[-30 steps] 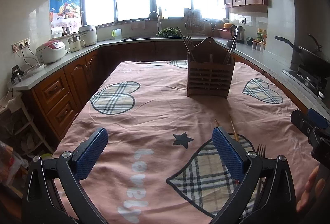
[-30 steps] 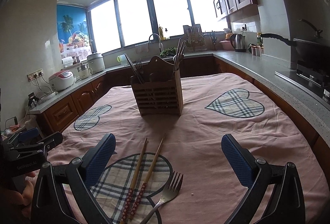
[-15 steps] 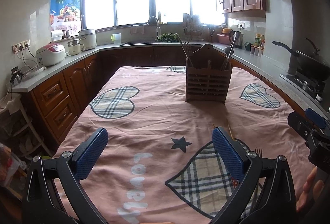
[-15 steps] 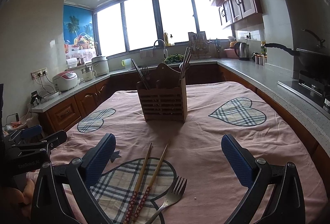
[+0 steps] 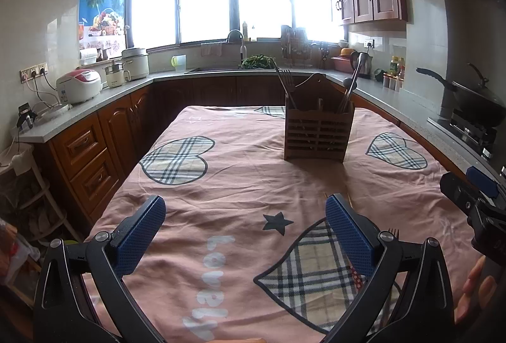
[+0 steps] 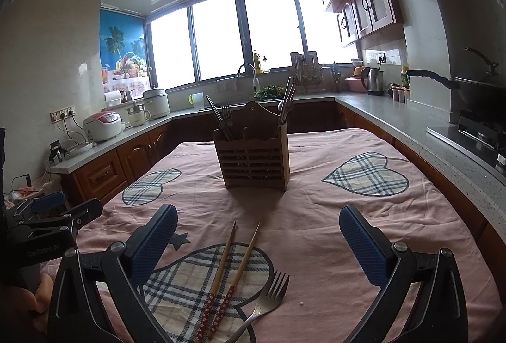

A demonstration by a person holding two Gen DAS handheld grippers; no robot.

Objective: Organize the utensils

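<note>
A pair of wooden chopsticks (image 6: 226, 276) with red flower-patterned handles lay side by side on the pink tablecloth (image 6: 316, 216), across a plaid heart, their bare tips spread slightly toward the holder. A metal fork (image 6: 268, 295) rested just right of them, tines pointing away. Farther back, well apart, a slatted wooden utensil holder (image 6: 254, 159) stood upright at mid-table, with a fork, chopsticks and spoon-like handles sticking up from it. The right gripper (image 6: 257, 243) hovered over the loose utensils, jaws wide apart and empty. The left gripper (image 5: 245, 227), also spread wide and empty, hung beside it.
</note>
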